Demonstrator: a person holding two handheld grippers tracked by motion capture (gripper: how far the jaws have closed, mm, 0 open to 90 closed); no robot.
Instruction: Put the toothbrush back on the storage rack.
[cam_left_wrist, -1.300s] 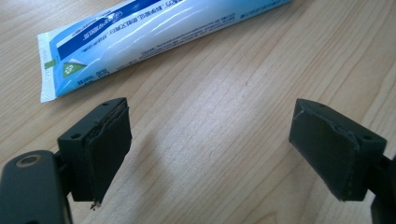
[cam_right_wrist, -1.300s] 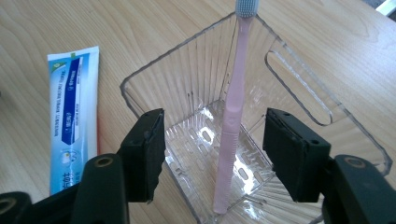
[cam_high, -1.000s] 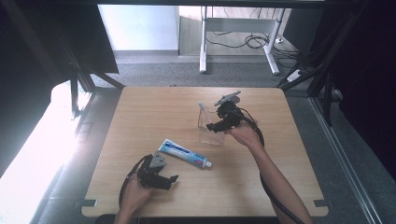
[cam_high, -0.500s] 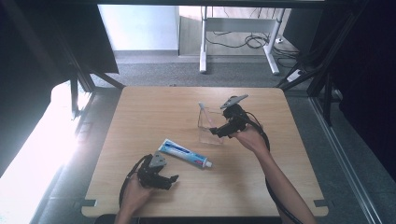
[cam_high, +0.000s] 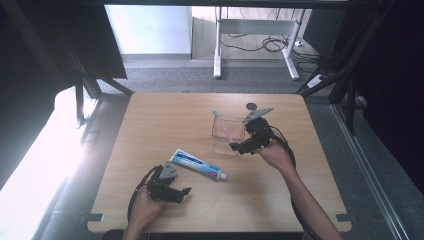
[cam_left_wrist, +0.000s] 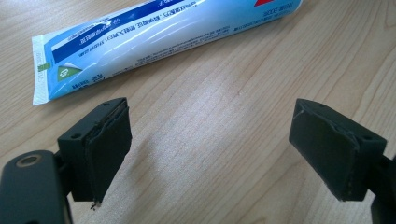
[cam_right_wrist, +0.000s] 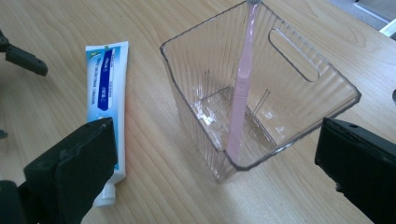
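Observation:
A clear ribbed plastic cup stands upright near the table's middle, with a pink toothbrush leaning inside it. A blue and white toothpaste tube lies flat to the cup's left, cap toward the right. My right gripper is open just in front of the cup, nothing between its jaws. My left gripper is open near the table's front edge, a short way from the tube's flat end, over bare wood.
The wooden table has free room on its left and back. Beyond it stand a desk's white legs and floor cables. Dark frame posts flank the table.
My right gripper has drawn back from the cup toward the person and lower. The toothbrush now stands free in the cup. The left gripper has stayed put.

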